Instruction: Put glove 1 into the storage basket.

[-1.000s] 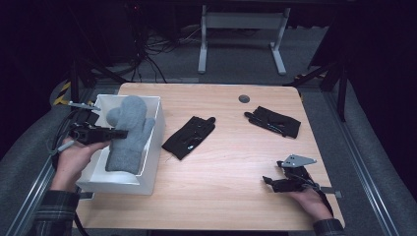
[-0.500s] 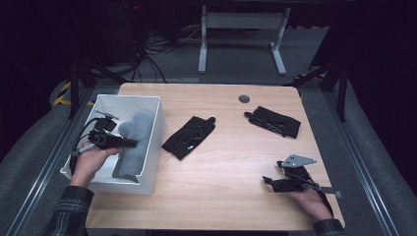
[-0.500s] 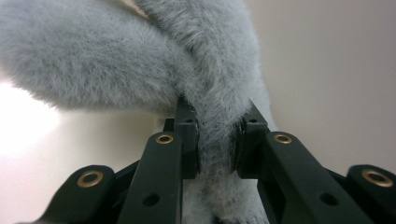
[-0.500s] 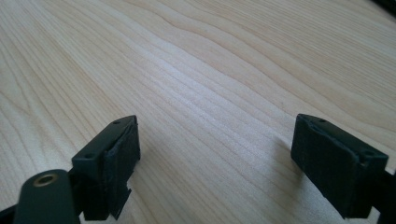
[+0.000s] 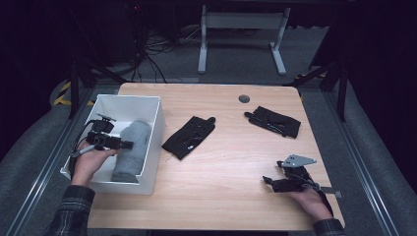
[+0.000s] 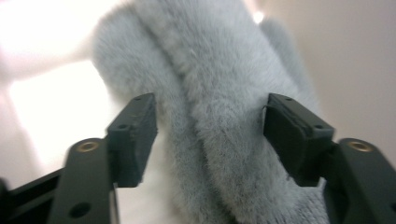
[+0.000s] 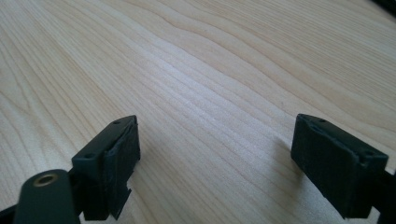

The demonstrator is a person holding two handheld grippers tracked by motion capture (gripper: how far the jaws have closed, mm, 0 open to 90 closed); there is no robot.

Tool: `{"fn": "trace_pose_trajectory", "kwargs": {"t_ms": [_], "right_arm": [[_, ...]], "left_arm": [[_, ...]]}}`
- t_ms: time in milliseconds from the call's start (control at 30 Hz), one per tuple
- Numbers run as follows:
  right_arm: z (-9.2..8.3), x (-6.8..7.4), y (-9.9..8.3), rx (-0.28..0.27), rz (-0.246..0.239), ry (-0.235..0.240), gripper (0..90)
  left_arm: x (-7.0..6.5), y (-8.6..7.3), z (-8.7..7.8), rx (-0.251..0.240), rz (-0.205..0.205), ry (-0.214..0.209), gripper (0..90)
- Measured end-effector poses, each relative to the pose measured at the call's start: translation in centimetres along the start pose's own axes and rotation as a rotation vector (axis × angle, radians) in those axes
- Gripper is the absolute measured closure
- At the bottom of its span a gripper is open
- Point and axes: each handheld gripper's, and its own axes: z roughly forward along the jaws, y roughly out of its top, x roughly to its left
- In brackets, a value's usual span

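A grey fluffy glove (image 5: pixel 132 150) lies lengthwise inside the white bin (image 5: pixel 129 99) at the table's left. My left gripper (image 5: pixel 129 144) is low in the bin beside the glove, pointing right at it. In the left gripper view the grey glove (image 6: pixel 210 116) runs between the two fingers (image 6: pixel 135 135). The jaws have just been opening and stand apart, no longer pinching the fur. My right gripper (image 5: pixel 268 181) rests near the table's front right, open. Between its fingers (image 7: pixel 116 158) there is bare wood.
A black glove (image 5: pixel 189 136) lies mid-table just right of the bin. Another black glove (image 5: pixel 273 122) lies at the back right. A round cable hole (image 5: pixel 244 98) sits near the far edge. Bare wood spreads between the gloves and the right gripper.
The left gripper sank into the bin with the grey glove, and its jaws have come apart. The glove now lies in the bin. The right hand has not moved.
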Motion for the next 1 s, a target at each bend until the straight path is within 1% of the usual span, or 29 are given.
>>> {"fn": "trace_pose_trajectory", "kwargs": {"t_ms": [100, 133, 167, 200, 300, 333, 400, 467, 533, 633, 733, 800, 867, 900, 933, 967, 1000], "right_arm": [[0.0, 0.0, 0.0, 0.0, 0.0, 0.0, 16.2], [0.0, 0.0, 0.0, 0.0, 0.0, 0.0, 16.2], [0.0, 0.0, 0.0, 0.0, -0.001, 0.0, 16.2], [0.0, 0.0, 0.0, 0.0, 0.0, 0.0, 16.2], [0.0, 0.0, 0.0, 0.0, -0.001, 0.0, 16.1], [0.0, 0.0, 0.0, 0.0, -0.001, 0.0, 16.1], [0.0, 0.0, 0.0, 0.0, -0.001, 0.0, 16.1], [0.0, 0.0, 0.0, 0.0, 0.0, 0.0, 16.1], [0.0, 0.0, 0.0, 0.0, 0.0, 0.0, 16.1], [0.0, 0.0, 0.0, 0.0, -0.001, 0.001, 16.1], [0.0, 0.0, 0.0, 0.001, -0.002, 0.002, 15.9], [0.0, 0.0, 0.0, 0.0, -0.001, 0.002, 15.8], [0.0, 0.0, 0.0, 0.001, -0.002, 0.002, 15.8], [0.0, 0.0, 0.0, 0.001, -0.002, 0.002, 15.8], [0.0, 0.0, 0.0, 0.0, 0.0, 0.002, 15.8], [0.0, 0.0, 0.0, 0.0, 0.0, 0.002, 15.8], [0.0, 0.0, 0.0, 0.0, -0.001, 0.002, 15.8]], "left_arm": [[-0.6, 0.4, -1.1, -0.023, 0.027, 0.0, 29.6], [-0.8, 0.5, -1.3, -0.036, 0.031, -0.006, 28.9], [-1.1, 0.6, -1.8, -0.051, 0.046, -0.01, 28.1], [-1.3, 0.7, -2.0, -0.063, 0.049, -0.013, 26.9], [-2.1, 1.1, -2.8, -0.088, 0.074, -0.026, 25.3], [-2.5, 1.3, -3.0, -0.095, 0.077, -0.029, 24.4], [-3.4, 1.7, -3.6, -0.113, 0.099, -0.042, 23.0], [-4.1, 2.0, -3.8, -0.124, 0.116, -0.045, 21.3], [-5.0, 2.4, -4.2, -0.145, 0.139, -0.06, 20.4], [-6.2, 2.9, -4.4, -0.159, 0.161, -0.077, 19.5], [-7.8, 3.4, -4.4, -0.18, 0.202, -0.093, 19.4], [-8.8, 3.6, -4.3, -0.2, 0.222, -0.115, 19.3], [-10.1, 4.0, -4.2, -0.227, 0.261, -0.133, 19.3], [-10.1, 4.0, -4.2, -0.227, 0.261, -0.133, 19.2], [-11.4, 4.2, -4.1, -0.254, 0.284, -0.157, 19.2], [-11.4, 4.2, -4.1, -0.254, 0.284, -0.157, 19.2], [-12.3, 4.3, -4.0, -0.272, 0.292, -0.17, 18.9]]}}
